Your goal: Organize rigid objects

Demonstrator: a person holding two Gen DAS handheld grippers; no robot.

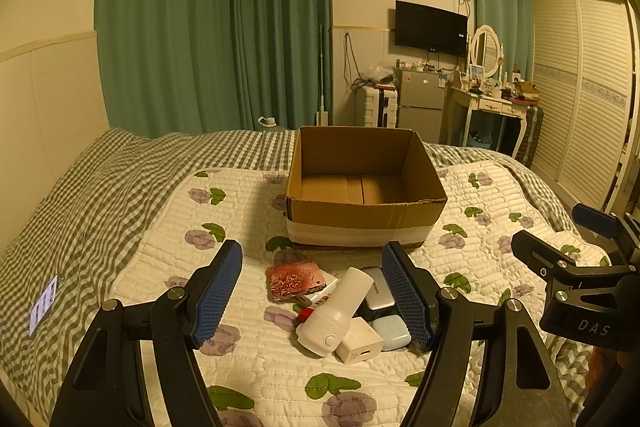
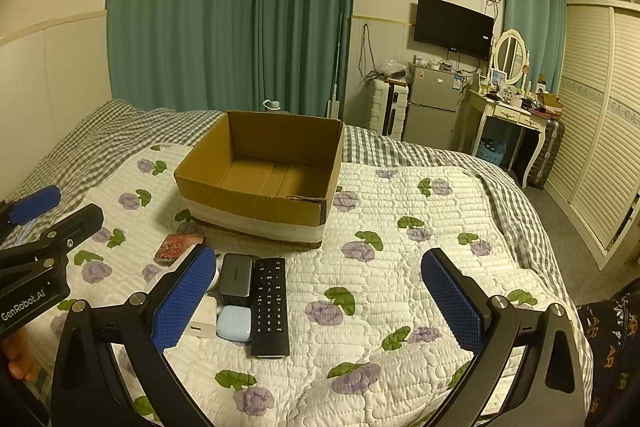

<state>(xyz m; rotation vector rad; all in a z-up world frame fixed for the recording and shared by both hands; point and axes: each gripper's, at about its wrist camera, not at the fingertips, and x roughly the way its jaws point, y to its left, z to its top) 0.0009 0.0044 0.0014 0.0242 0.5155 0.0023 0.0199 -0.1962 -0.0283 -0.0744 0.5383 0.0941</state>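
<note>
Left wrist view first: cardboard box (image 1: 366, 187) sitting open on the floral quilt (image 1: 248, 367), floor bare, nothing packed yet. Whole job apparently still ahead. Just in front of the box, a tight cluster: red patterned case (image 1: 295, 279) lying flat, white handheld device (image 1: 338, 313) on top of the heap with its long axis running from near-left to far-right, wide buttoned head toward the camera, slim end toward the box. White charger cube (image 1: 359, 345) touching its head, pale blue earbud case (image 1: 391, 333) just beside, silver power bank (image 1: 378, 293) behind. Left gripper (image 1: 312, 301) hovering over the pile, jaws spread wide, holding nothing. Right gripper (image 1: 560, 247) off to the side, also unloaded.

Over to the right wrist view: same box (image 2: 264, 173), still nothing inside. Black remote control (image 2: 271, 307) flat on the quilt, long axis pointing almost straight at the box, near end toward the camera. Dark power bank (image 2: 236, 277) and blue earbud case (image 2: 234, 323) touching its left edge. Right gripper (image 2: 320, 301) wide open, empty, remote nearer its left pad (image 2: 182, 301). Everything left to move, by the look of it.
</note>
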